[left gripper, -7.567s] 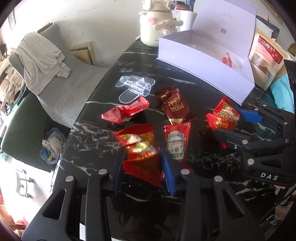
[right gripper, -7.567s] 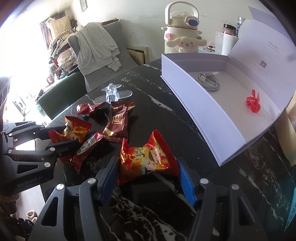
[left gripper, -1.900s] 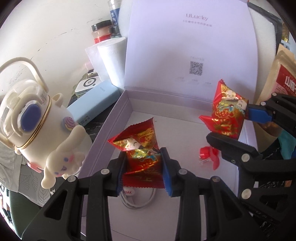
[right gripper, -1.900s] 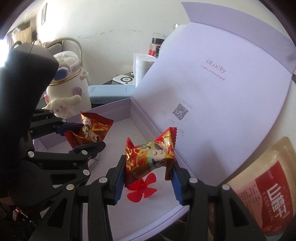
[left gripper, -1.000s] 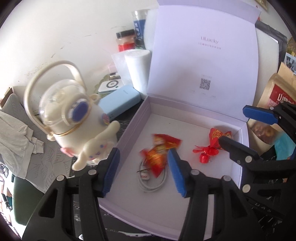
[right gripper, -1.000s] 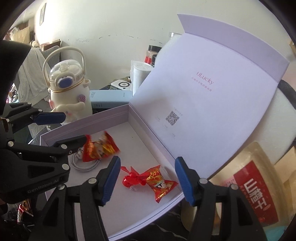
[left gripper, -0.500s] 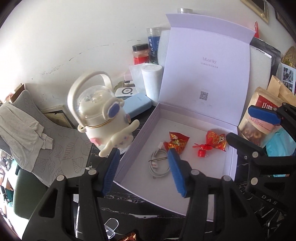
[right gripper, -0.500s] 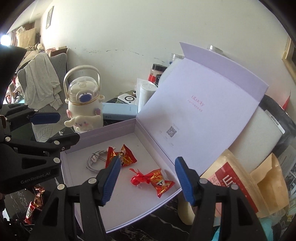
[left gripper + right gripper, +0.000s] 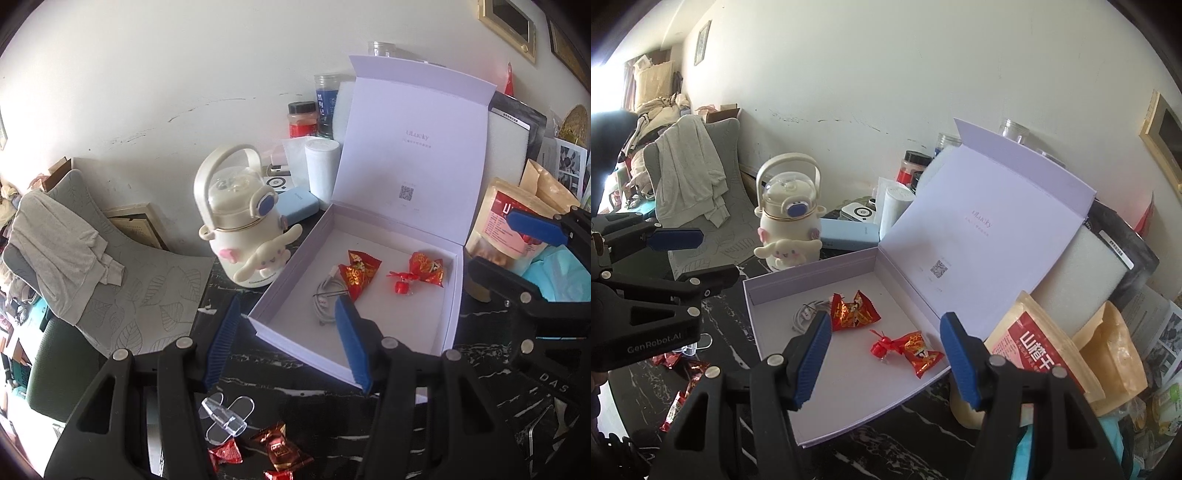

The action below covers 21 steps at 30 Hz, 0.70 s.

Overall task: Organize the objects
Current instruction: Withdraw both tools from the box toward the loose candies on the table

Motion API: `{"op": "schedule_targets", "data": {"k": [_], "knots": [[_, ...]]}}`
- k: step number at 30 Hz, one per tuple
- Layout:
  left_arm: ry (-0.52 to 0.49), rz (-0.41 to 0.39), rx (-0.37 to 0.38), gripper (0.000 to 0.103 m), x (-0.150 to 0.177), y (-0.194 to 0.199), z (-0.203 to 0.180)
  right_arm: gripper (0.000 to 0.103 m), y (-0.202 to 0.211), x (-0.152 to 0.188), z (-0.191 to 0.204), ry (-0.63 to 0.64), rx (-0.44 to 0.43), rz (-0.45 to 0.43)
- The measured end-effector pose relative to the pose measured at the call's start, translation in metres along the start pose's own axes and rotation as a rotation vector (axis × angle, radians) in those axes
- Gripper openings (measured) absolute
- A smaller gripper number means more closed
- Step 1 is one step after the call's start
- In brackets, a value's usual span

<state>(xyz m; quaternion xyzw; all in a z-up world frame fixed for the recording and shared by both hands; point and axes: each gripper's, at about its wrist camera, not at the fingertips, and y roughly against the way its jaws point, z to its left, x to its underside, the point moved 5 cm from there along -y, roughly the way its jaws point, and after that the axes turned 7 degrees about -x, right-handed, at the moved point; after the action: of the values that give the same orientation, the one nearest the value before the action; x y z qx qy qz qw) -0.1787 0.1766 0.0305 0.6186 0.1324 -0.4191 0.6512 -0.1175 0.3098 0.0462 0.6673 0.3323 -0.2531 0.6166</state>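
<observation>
A white box [image 9: 284, 295] [image 9: 753, 291] with its lid raised stands on the black marble table. Inside lie two red snack packets [image 9: 357, 271] [image 9: 426, 268], a small red toy [image 9: 400, 282] and a coiled white cable [image 9: 325, 295]. The right wrist view shows the same packets [image 9: 854, 309] [image 9: 919, 350] and cable [image 9: 805, 312]. My left gripper [image 9: 288, 341] is open and empty, above the box's near edge. My right gripper [image 9: 882, 354] is open and empty too, above the box's front. More red packets [image 9: 280, 448] [image 9: 689, 373] lie on the table near me.
A cream cartoon kettle [image 9: 243, 225] [image 9: 788, 221] stands left of the box, with a blue case [image 9: 297, 205], a white roll [image 9: 321, 168] and jars behind. Snack bags [image 9: 1045, 350] crowd the right. A clear plastic piece [image 9: 227, 415] lies on the table. A draped chair [image 9: 74, 236] stands left.
Both grippers opened over the box and dropped their red packets into it. Since then both have drawn back and up, so the box looks smaller and the table packets show again.
</observation>
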Motion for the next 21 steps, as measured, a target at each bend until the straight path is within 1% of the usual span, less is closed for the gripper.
{"op": "schedule_targets", "data": {"k": [9, 21], "knots": [[0.015, -0.002, -0.020, 0.052, 0.020, 0.020, 0.013, 0.062, 0.017, 0.009, 0.021, 0.020, -0.020, -0.006], [0.039, 0.030, -0.033, 0.053, 0.053, 0.030, 0.027, 0.063, 0.017, 0.028, 0.054, 0.040, -0.075, 0.020]]}}
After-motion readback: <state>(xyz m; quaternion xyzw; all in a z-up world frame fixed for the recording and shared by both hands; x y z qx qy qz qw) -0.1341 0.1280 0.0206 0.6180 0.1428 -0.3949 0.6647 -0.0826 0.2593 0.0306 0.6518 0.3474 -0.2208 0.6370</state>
